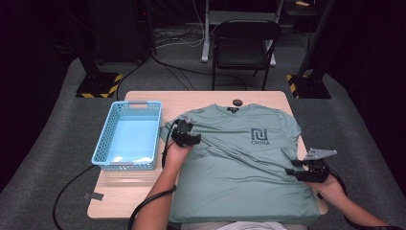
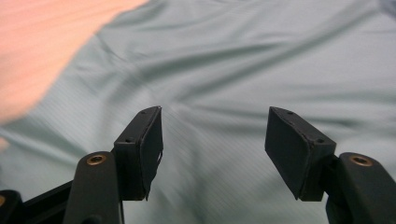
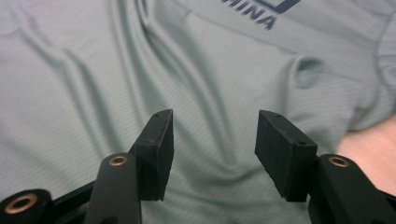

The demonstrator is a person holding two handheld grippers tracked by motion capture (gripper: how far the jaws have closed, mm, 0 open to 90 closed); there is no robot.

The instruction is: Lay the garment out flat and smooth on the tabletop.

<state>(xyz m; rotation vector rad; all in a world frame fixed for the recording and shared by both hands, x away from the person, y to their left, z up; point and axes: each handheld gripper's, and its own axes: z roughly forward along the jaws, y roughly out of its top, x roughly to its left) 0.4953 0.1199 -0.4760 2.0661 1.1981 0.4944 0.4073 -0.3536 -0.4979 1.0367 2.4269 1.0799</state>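
T-shirt (image 1: 239, 163) flat on table (image 1: 139, 196), creased

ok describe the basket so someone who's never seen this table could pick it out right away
Start at the light wooden table with the green t-shirt spread over most of it. On the bare strip to the left of the shirt, beside its sleeve, stands the basket. It is the one rectangular, light blue plastic tub there, with lattice walls and a handle slot in its far rim.

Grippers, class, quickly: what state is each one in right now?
Left gripper: jaws open, nothing between them, above the green T-shirt.
Right gripper: jaws open, holding nothing, over the same shirt.
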